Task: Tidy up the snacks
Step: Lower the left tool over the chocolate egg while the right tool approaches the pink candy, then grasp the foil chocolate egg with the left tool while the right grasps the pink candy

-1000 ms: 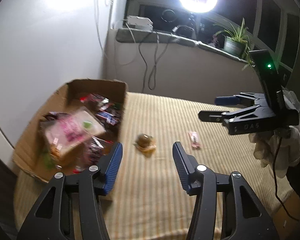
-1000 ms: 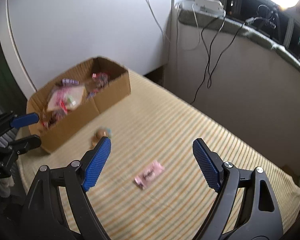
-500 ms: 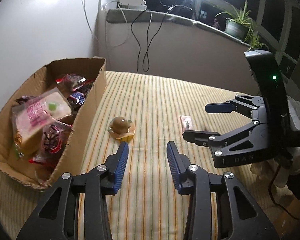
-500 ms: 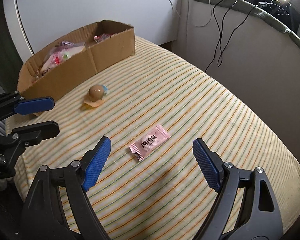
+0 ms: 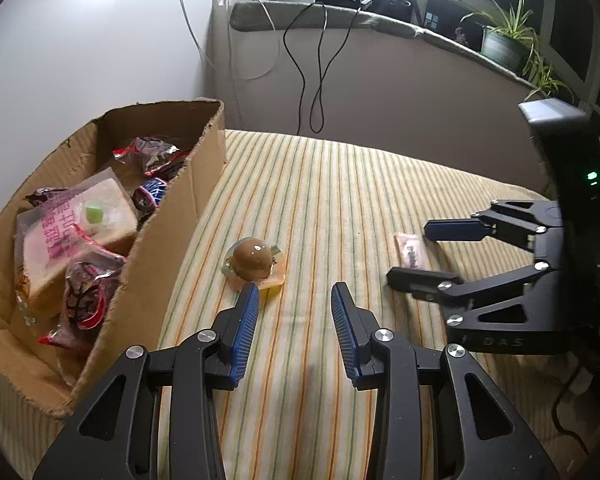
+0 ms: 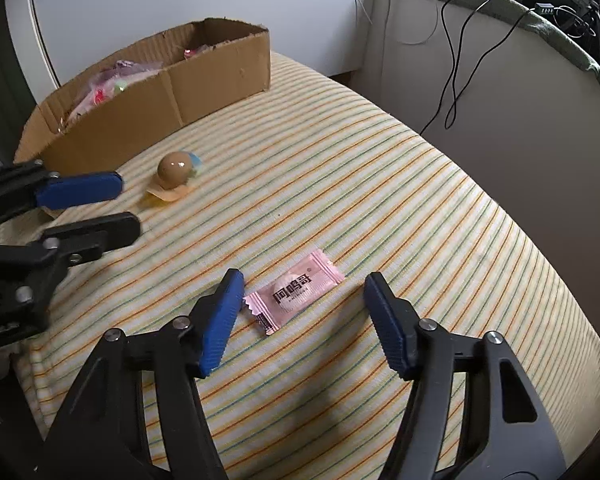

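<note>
A round brown snack in clear wrap [image 5: 254, 261] lies on the striped cloth just ahead of my left gripper [image 5: 294, 294], which is open and empty; the snack also shows in the right wrist view [image 6: 175, 168]. A pink candy sachet [image 6: 294, 293] lies between the open fingers of my right gripper [image 6: 303, 289], low over the cloth, not touching it that I can see. The sachet shows in the left wrist view [image 5: 410, 250] with the right gripper [image 5: 414, 250] around it. A cardboard box [image 5: 172, 216] with several wrapped snacks stands at the left.
The striped cloth surface [image 5: 340, 184] ends at a wall with hanging cables [image 5: 316, 68] behind. A sill with a potted plant [image 5: 504, 46] and a ring light is beyond. The box also shows in the right wrist view [image 6: 204, 80].
Both grippers have moved forward and down toward the cloth. The right gripper has come around the pink sachet; the left one has closed in on the brown snack and narrowed somewhat.
</note>
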Demonstrator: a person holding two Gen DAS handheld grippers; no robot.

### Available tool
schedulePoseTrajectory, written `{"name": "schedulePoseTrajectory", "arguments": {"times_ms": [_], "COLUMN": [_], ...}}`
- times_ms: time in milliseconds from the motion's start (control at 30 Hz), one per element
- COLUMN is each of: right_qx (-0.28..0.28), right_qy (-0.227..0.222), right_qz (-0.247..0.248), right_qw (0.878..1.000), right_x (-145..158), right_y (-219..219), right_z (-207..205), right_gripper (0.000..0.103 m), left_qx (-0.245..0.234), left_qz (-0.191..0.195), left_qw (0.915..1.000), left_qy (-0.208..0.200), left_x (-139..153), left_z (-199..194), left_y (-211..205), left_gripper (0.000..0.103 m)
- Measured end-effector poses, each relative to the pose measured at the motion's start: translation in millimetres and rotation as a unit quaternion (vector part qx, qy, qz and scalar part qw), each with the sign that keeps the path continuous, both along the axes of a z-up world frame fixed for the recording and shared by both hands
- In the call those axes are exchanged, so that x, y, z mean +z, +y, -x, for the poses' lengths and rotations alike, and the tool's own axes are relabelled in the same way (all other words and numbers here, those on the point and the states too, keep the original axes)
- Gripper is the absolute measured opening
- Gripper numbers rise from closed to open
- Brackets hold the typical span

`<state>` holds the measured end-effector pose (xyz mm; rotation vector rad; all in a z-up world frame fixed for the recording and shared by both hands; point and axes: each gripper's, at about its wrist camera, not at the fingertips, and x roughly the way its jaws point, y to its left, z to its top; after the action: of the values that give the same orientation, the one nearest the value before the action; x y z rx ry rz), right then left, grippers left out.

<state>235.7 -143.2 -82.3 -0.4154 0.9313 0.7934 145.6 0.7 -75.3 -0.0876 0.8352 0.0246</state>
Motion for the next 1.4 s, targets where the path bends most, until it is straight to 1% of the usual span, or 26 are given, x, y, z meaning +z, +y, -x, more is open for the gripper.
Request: {"name": "schedulePoseTrajectory", "arguments": {"times_ms": [67,167,267,367,500,767,900,1000,1100,1167,1400], "right_qx": [-0.002,-0.005,-0.007,-0.009,-0.009,-0.012,-0.013,-0.015,-0.021,-0.025,-0.029], "right_qy": [0.000,0.003,0.004,0.006,-0.001,0.007,0.013,0.013,0.015,0.016,0.013], "right_qz": [-0.002,-0.005,-0.007,-0.011,-0.015,-0.033,-0.041,-0.043,-0.046,-0.048,-0.047], "right_qw": [1.000,1.000,1.000,1.000,1.000,0.999,0.999,0.999,0.999,0.998,0.998], "right_x": [0.0,0.4,0.8,1.4,0.5,1.3,1.8,1.2,1.1,1.2,1.8], "right_y": [-3.7,-10.5,-15.9,-19.1,-21.2,-24.8,-27.5,-28.1,-30.3,-32.4,-32.9], "right_z": [-2.1,-5.0,-6.7,-7.7,-5.8,-6.4,-7.9,-8.6,-9.8,-10.7,-8.9], "right_gripper": [0.055,0.048,0.044,0.041,0.041,0.039,0.039,0.037,0.030,0.023,0.023], "left_qx": [0.001,0.010,0.025,0.040,0.053,0.059,0.046,0.037,0.034,0.031,0.019], "left_qz": [-0.005,-0.020,-0.014,-0.010,0.002,-0.016,-0.029,-0.030,-0.027,-0.026,-0.023], "left_qw": [1.0000,0.9997,0.9995,0.9990,0.9982,0.9976,0.9979,0.9982,0.9985,0.9987,0.9994], "left_qy": [0.004,0.008,0.012,0.017,0.026,0.034,0.035,0.035,0.033,0.031,0.019], "left_x": [-2.3,-5.5,-7.9,-10.7,-14.7,-15.9,-16.3,-18.0,-19.4,-20.2,-16.0], "left_z": [-3.4,-9.8,-16.6,-22.4,-27.8,-43.6,-52.8,-57.4,-62.1,-65.4,-60.9], "left_y": [-2.3,-4.8,-1.2,4.9,8.7,4.4,-2.2,-5.6,-5.6,-5.5,-7.6], "left_gripper": [0.036,0.036,0.036,0.036,0.036,0.036,0.036,0.030,0.028,0.027,0.024]}}
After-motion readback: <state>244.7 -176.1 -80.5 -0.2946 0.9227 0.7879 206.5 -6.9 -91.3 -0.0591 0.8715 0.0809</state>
